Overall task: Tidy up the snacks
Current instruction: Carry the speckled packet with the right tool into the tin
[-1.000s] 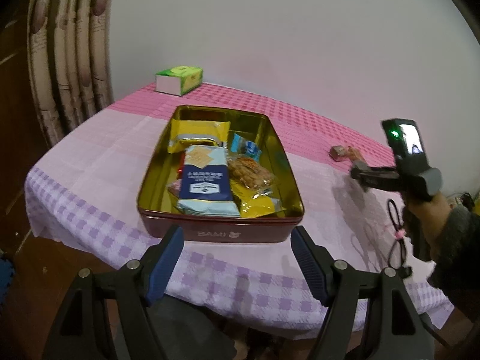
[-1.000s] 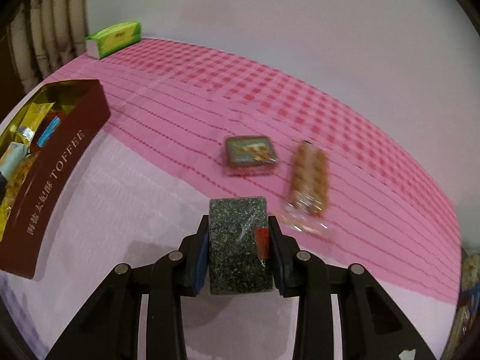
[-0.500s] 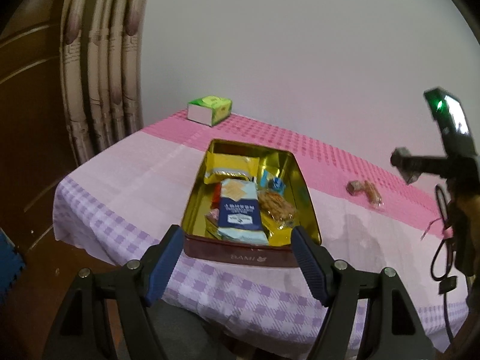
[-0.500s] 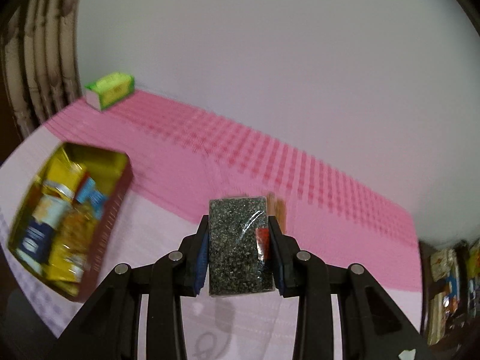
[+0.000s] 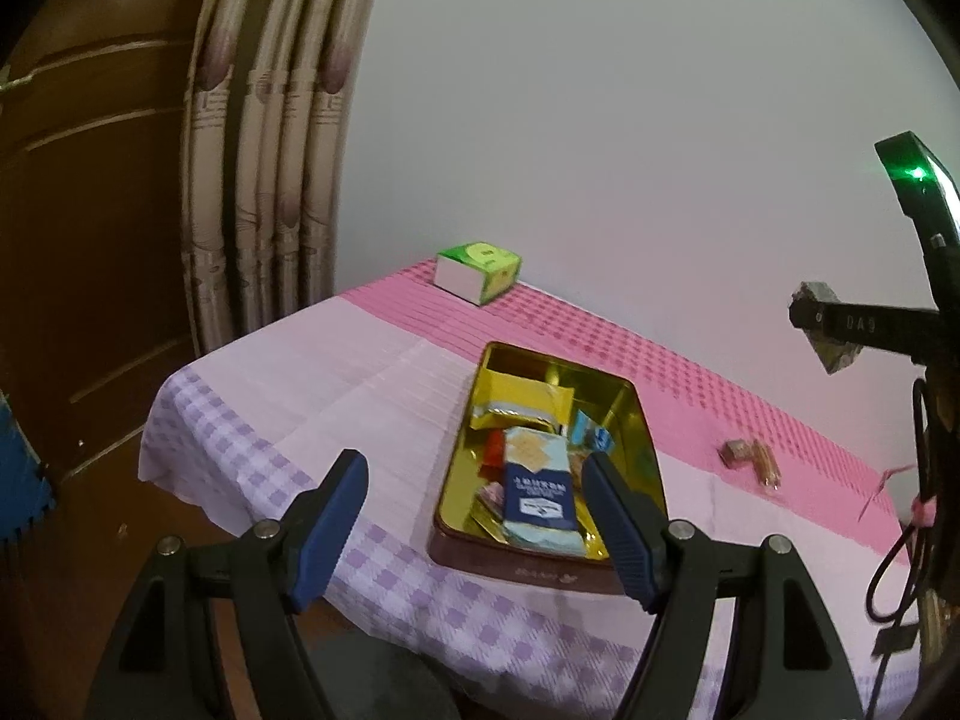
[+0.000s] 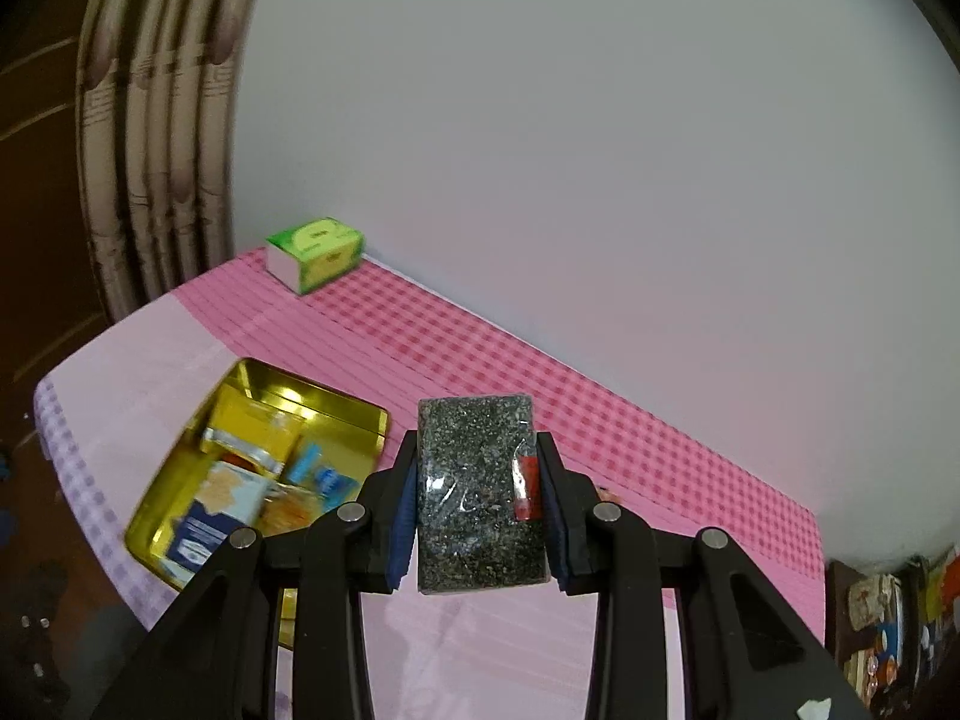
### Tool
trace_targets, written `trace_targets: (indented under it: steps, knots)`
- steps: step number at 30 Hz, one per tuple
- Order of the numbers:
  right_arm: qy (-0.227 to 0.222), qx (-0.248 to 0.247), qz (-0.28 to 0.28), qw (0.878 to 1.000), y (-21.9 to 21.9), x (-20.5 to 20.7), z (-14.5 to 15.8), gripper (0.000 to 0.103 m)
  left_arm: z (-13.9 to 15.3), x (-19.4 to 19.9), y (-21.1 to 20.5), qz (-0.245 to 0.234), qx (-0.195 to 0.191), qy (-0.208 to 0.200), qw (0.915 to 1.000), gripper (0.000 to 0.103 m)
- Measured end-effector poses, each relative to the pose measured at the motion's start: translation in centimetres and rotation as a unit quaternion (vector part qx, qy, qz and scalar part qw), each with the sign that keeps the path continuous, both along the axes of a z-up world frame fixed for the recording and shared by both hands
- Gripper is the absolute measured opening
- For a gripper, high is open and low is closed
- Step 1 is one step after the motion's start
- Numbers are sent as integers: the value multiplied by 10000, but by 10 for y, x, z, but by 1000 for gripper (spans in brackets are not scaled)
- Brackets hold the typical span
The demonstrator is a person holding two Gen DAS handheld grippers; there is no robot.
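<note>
The dark speckled snack bar [image 6: 483, 492] hangs high above the surface [image 6: 600, 420], pinched flat between the right gripper [image 6: 480, 498] jaws. Carry it left over the gold tin [image 6: 354, 414], lower close, then release. The left gripper [image 5: 474, 525] jaws gape wide, empty.

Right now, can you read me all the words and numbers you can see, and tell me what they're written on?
"DA9": on the right gripper, on its black side.
Blue snack packet in the tin: white lettering, too small to read.
Tin's dark front wall: pale lettering, too blurred.
Green box: its logo is unreadable.
</note>
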State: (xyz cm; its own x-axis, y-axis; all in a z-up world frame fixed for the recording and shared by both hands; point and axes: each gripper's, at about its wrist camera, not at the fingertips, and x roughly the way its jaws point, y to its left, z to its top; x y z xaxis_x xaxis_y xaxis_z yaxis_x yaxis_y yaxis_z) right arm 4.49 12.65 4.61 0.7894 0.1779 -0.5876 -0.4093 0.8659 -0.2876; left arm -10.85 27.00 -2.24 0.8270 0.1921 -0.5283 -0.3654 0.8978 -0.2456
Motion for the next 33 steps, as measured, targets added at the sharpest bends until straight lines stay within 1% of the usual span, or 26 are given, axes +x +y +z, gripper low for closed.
trace_targets:
  steps: [5,11,18,22,28,33]
  knots:
    - [61,-52,206,9998,30,-6,-7,32,-4,2,5,93,-84,55,9999,75]
    - [202,-119,400,9989,56,-11,-28,32,-9,4,8,131,-126,114,9998,75]
    - [406,-194,523,9976,72,-11,-53,32,-17,8,12,218,-245,257,9991,75]
    - [530,-212,573,9967,78,-11,-69,32,-26,12,16,309,-394,459,9977,75]
    - [751,-272,653,9947,86,-9,-96,32,-35,14,21,443,-523,620,9957,75]
    - [949,-305,650,9929,89,-5,-119,32,-45,19,25,463,-672,806,9934,75]
